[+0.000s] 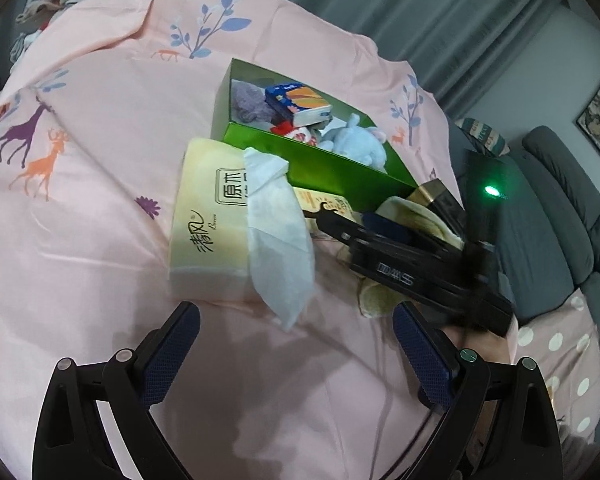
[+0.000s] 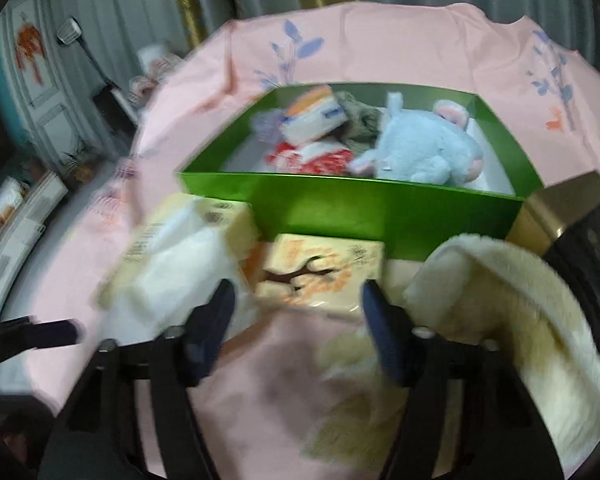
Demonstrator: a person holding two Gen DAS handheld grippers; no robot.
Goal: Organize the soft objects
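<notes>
bedsheet point(image 1: 100, 208): pink, animal print, covers the whole work surface, everything sits on it.

green box point(image 1: 312, 160): open-topped and already partly filled. There's a blue plush mouse point(image 2: 424, 152), a small tissue pack with blue and orange print point(image 1: 300, 104), something grey and fuzzy, and a red-and-white item I can't make out.

cream fleece blanket point(image 2: 500, 304): crumpled just in front of the box's right corner, right beside the right tongs. Still outside the box.

yellow tissue pack point(image 1: 208, 220): big one, lying against the box's front wall, with a white tissue point(image 1: 280, 240) trailing out of it onto the sheet.

small tissue pack with branch print point(image 2: 320, 276): sits between the big pack and the blanket, close to the box's front wall.

left gripper point(image 1: 296, 344): spread wide, holding nothing, hovering over the sheet short of the big pack.

right gripper point(image 2: 300, 308): also open and empty, the branch-print pack lies just ahead of its fingers. That view is blurry.

step: looks like it's lining up a grab on the branch-print pack, with three soft things left to box.

next move: I'd guess push forward so the fingers straddle the pack, squeeze gently since it'll squish, then lift over the front wall into the gap by the mouse.
</notes>
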